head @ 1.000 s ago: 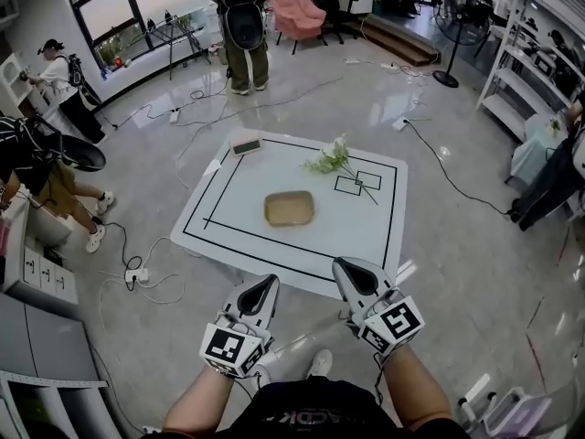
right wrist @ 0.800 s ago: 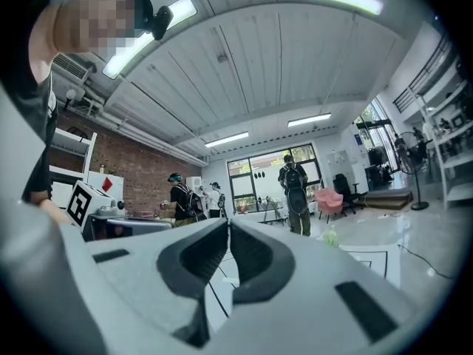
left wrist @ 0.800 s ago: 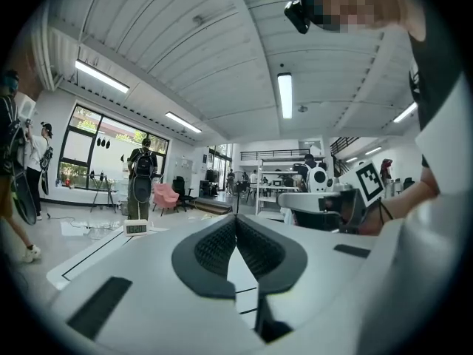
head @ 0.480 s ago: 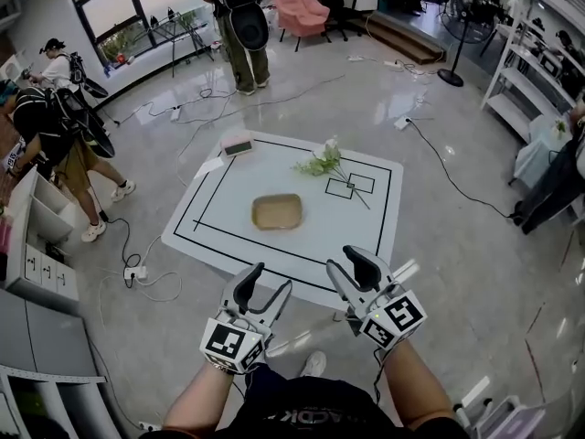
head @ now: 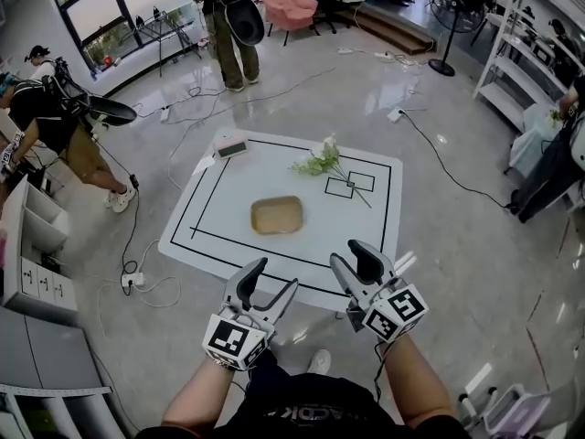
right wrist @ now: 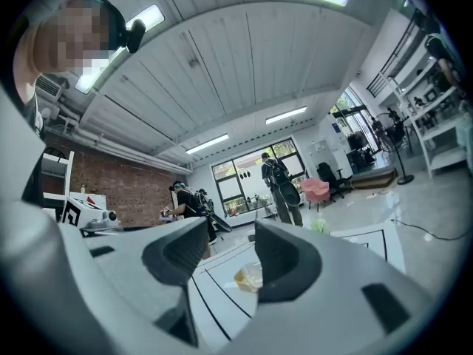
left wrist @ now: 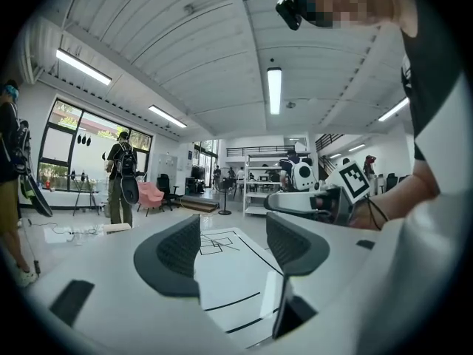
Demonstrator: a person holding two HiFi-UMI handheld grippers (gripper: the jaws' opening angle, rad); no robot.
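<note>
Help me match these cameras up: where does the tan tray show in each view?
Head view: tan tray at centre, on the white mat.
Left gripper view: not in it.
Right gripper view: low centre, between the open fingers.
Shared landmark: pink chair.

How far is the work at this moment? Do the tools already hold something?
Done: little shows. The left tool and the right tool both have their jaws apart and hold nothing.
In hand: both hover at the near edge of the white mat.
Left: the tan tray lies empty in the middle of the mat. The flower sprig lies beyond it, apart from it. Both are untouched.
</note>
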